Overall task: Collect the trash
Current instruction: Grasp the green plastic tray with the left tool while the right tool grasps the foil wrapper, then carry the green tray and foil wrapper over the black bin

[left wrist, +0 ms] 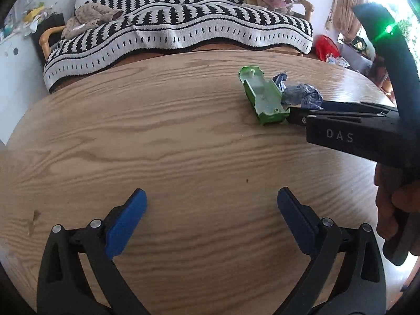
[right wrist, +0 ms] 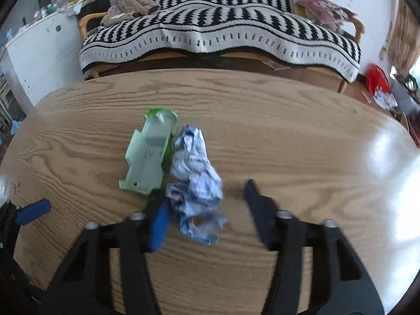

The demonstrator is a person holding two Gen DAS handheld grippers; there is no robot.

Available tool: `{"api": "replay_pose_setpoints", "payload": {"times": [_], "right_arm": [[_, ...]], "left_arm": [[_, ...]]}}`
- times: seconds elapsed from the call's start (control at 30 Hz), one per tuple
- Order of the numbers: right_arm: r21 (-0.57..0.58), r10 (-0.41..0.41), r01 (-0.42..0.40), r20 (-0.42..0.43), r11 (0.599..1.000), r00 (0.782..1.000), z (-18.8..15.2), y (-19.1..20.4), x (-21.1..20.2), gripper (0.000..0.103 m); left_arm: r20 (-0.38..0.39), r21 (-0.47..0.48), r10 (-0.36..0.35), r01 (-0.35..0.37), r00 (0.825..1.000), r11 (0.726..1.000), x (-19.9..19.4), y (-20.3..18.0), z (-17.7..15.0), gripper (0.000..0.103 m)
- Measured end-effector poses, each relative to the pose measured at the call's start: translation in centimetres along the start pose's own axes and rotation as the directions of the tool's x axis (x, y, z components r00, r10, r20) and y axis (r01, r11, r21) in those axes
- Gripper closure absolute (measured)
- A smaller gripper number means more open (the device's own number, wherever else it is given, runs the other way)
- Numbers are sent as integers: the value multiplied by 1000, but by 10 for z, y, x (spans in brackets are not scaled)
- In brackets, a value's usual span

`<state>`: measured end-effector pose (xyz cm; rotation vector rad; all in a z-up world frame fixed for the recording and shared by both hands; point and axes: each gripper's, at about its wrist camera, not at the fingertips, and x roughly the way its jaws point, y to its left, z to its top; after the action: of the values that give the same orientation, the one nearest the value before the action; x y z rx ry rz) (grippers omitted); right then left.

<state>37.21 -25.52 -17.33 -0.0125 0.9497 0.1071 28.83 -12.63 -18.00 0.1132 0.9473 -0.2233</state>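
One label, "DAS", right gripper (left wrist: 302,113) | jaws spread around crumpled paper (right wrist: 195,183) | left gripper (left wrist: 211,197) jaws spread

Black tongs (left wrist: 212,204), blue pads (left wrist: 126,221), "DAS" lettering.

Behind the table's (right wrist: 262,110) far edge stands a sofa (right wrist: 357,26) under a striped blanket (right wrist: 210,29); brown garment (right wrist: 131,6) at its left end, pink cushion (right wrist: 323,10) right.

glossy wood-grain desk (right wrist: 262,120); crumpled blue paper (right wrist: 195,183); smooth green plastic shell (right wrist: 148,157); woolly striped blanket (right wrist: 218,31), upper frame.
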Motion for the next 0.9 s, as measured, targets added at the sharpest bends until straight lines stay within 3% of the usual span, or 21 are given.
{"api": "replay_pose_setpoints", "payload": {"times": [0.03, 0.17, 0.43, 0.63, 0.73, 0.77, 0.8, 0.9], "right_arm": [[2, 10, -10, 3, 1000, 1000, 0, -3, 0, 72], [10, 5, -6, 14, 1000, 1000, -4, -16, -4, 72], [77, -35, 32, 33, 997, 999, -44, -82, -32, 72], [110, -35, 30, 43, 993, 998, -64, -99, -46, 72], [121, -34, 29, 44, 992, 998, -67, -99, -48, 72], [122, -36, 31, 44, 992, 998, -68, -100, -49, 72], [124, -37, 31, 44, 992, 998, -69, -99, -49, 72], [131, -39, 33, 45, 991, 998, -70, -98, -50, 72]], "left_arm": [[0, 1, 1, -1, 1000, 1000, 2, -2, 3, 7], [-3, 8, 9, -9, 1000, 1000, 12, -15, 15, 7], [-4, 30, 4, -4, 1000, 1000, 37, -58, 48, 7], [-1, 8, 20, -20, 1000, 1000, 48, -65, 63, 9], [31, -4, 33, -32, 999, 999, 44, -62, 66, 42], [41, -9, 35, -34, 999, 999, 43, -60, 66, 60], [45, -11, 35, -34, 998, 999, 42, -59, 67, 69], [50, -18, 15, -14, 999, 1000, 39, -55, 64, 69]]}}
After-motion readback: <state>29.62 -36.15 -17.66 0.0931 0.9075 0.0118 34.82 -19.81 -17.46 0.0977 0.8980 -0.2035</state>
